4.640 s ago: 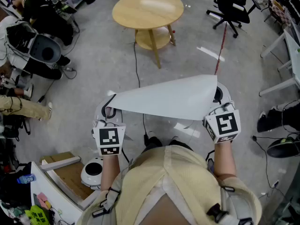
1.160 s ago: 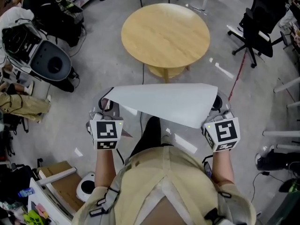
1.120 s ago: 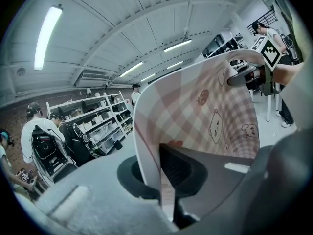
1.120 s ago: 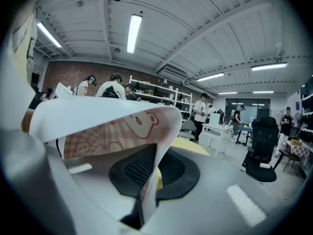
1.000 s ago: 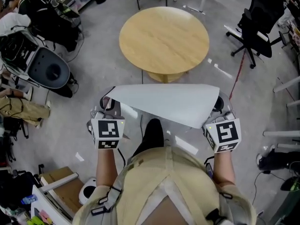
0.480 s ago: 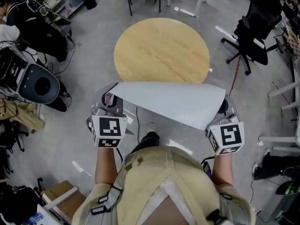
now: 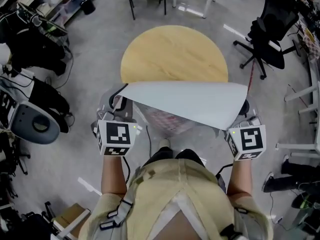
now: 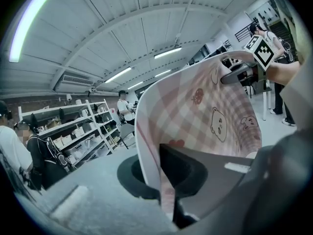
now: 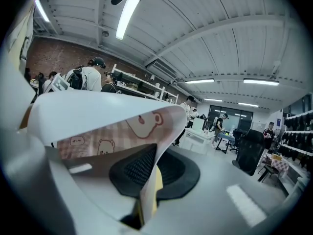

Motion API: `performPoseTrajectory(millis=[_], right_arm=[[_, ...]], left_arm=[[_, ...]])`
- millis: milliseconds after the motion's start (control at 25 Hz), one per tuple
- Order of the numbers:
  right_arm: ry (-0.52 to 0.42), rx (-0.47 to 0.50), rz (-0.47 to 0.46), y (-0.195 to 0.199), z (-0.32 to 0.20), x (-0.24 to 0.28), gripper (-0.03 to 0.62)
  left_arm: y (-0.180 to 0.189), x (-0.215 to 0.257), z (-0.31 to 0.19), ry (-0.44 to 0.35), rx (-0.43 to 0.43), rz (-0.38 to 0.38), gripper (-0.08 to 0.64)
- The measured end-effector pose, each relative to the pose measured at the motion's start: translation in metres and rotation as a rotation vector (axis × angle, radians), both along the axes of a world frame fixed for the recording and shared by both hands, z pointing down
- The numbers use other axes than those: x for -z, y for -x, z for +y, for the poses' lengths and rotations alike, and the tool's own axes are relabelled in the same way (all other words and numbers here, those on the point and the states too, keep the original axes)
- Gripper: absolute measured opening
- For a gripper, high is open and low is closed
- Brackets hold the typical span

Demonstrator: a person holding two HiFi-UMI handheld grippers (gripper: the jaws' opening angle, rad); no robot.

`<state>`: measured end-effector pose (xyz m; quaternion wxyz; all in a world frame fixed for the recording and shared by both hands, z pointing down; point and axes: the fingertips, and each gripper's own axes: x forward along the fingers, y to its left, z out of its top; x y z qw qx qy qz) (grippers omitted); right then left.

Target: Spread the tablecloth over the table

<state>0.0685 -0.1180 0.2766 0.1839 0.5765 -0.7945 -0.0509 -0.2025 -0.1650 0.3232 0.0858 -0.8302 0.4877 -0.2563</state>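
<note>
Closer now than a second ago, the round wooden surface (image 7: 170, 54) lies just beyond the tablecloth (image 7: 190, 101) (white side up, pink bear check beneath), stretched in the air between the left hand-held gripper (image 7: 116, 101) and right hand-held gripper (image 7: 244, 110), each clamped on a corner.

The person wears a beige short-sleeved shirt (image 7: 170, 194) and grey buckled webbing straps (image 7: 119, 213); black-and-white marker cubes (image 7: 116, 137) top the left gripper (image 7: 119, 109) and right gripper (image 7: 246, 118).

The tablecloth (image 7: 192, 103), carried forward, now reaches the near edge of the round table (image 7: 172, 51).
</note>
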Motion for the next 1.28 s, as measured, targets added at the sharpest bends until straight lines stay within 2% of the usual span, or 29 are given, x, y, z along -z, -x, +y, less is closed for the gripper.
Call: performPoseTrajectory(millis=[240, 400, 800, 1040, 1280], right_arm=[[-0.011, -0.021, 0.034, 0.001, -0.028, 0.006, 0.009], [-0.015, -0.023, 0.048, -0.004, -0.053, 0.006, 0.009], [-0.045, 0.054, 0.053, -0.016, -0.131, 0.019, 0.011], [-0.032, 0.074, 0.04, -0.052, -0.189, 0.013, 0.012], [-0.003, 0.067, 0.012, -0.094, -0.246, 0.002, 0.012]], left_arm=[[-0.001, 0.008, -0.037, -0.021, -0.026, -0.021, 0.009], [-0.007, 0.01, -0.065, -0.023, -0.009, -0.013, 0.009], [-0.018, 0.036, -0.14, -0.064, 0.044, -0.039, 0.009], [-0.056, 0.041, -0.205, -0.08, 0.05, -0.103, 0.011], [-0.099, 0.039, -0.27, -0.061, 0.02, -0.163, 0.011]])
